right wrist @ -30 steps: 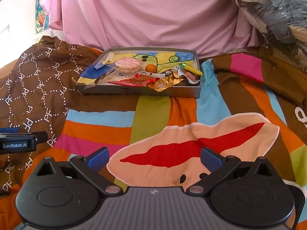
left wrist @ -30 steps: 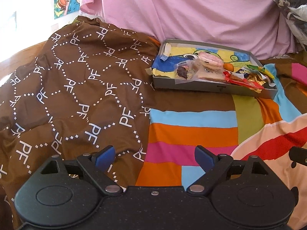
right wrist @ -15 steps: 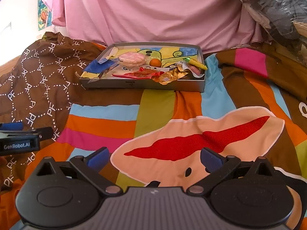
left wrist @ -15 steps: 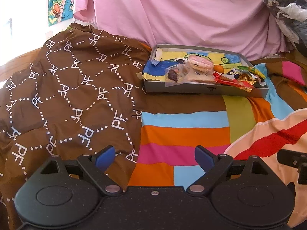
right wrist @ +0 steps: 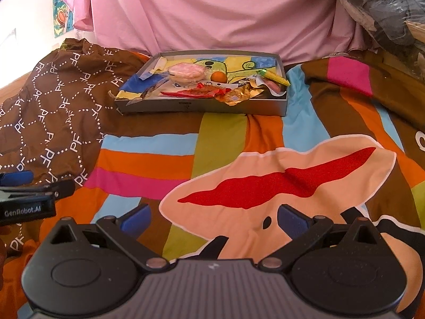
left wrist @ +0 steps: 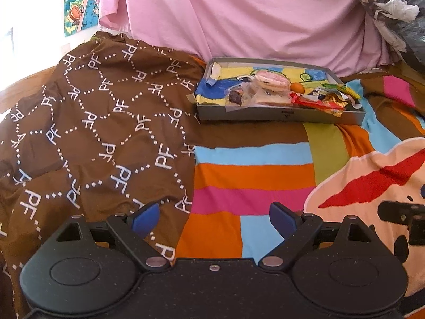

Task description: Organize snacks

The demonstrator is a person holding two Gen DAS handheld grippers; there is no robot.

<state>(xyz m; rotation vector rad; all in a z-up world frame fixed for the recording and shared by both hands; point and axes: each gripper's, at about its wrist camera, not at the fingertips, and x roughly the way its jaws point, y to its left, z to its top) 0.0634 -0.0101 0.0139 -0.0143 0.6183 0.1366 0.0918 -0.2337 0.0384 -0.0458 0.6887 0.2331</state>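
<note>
A shallow grey tray (left wrist: 279, 114) (right wrist: 202, 106) lies on the bed ahead of both grippers. It holds a pink wrapped pastry (left wrist: 271, 81) (right wrist: 187, 71), an orange ball-shaped snack (left wrist: 297, 87) (right wrist: 219, 76), a red wrapper (left wrist: 310, 102) (right wrist: 186, 93), a gold wrapper (right wrist: 236, 95), a yellow-green wrapped stick (right wrist: 275, 77) and a dark snack in clear plastic (left wrist: 235, 97). My left gripper (left wrist: 213, 218) is open and holds nothing, well short of the tray. My right gripper (right wrist: 213, 218) is also open and holds nothing, over the peach patch.
A striped multicolour bedsheet (right wrist: 217, 143) covers the bed. A brown patterned cloth (left wrist: 93, 122) lies bunched on the left. A pink sheet (right wrist: 212, 13) hangs behind the tray. Bundled bags (right wrist: 385, 8) sit at the back right. The left gripper's side (right wrist: 32, 194) shows in the right wrist view.
Both grippers have shifted a little to the right and slightly toward the tray. Their jaws stay open.
</note>
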